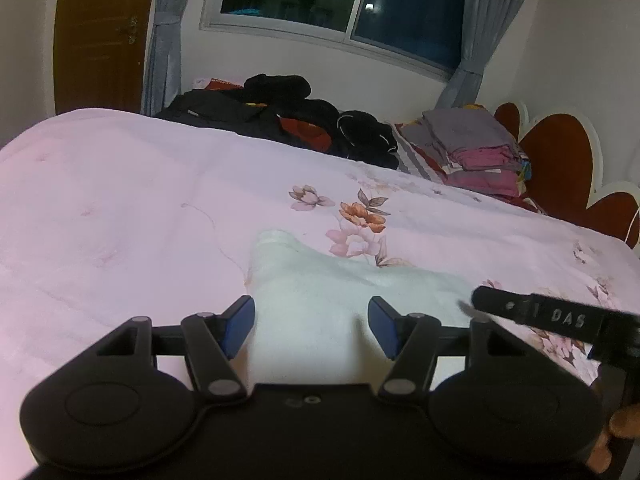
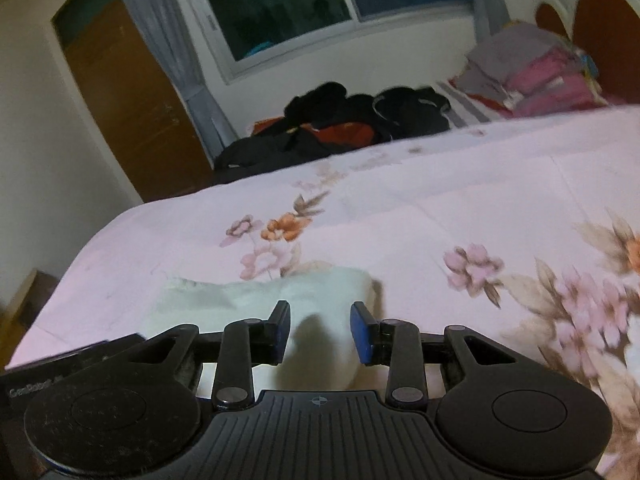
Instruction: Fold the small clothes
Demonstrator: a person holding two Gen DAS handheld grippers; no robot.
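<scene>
Directly ahead of both jaws lies the white sock [image 1: 320, 280] on the bed [image 1: 120, 208]. Left gripper [image 1: 311, 322] and right gripper [image 2: 320, 330] stand released, straddling it without pinching.

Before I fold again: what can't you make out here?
- Near end of the white garment: left wrist view, hidden behind the left claw.
- Its near edge, right wrist view: covered by the right claw.
- What kind of garment it is: unclear in both views.
- Dark clothes and folded stack: blurred, pieces indistinct.
</scene>
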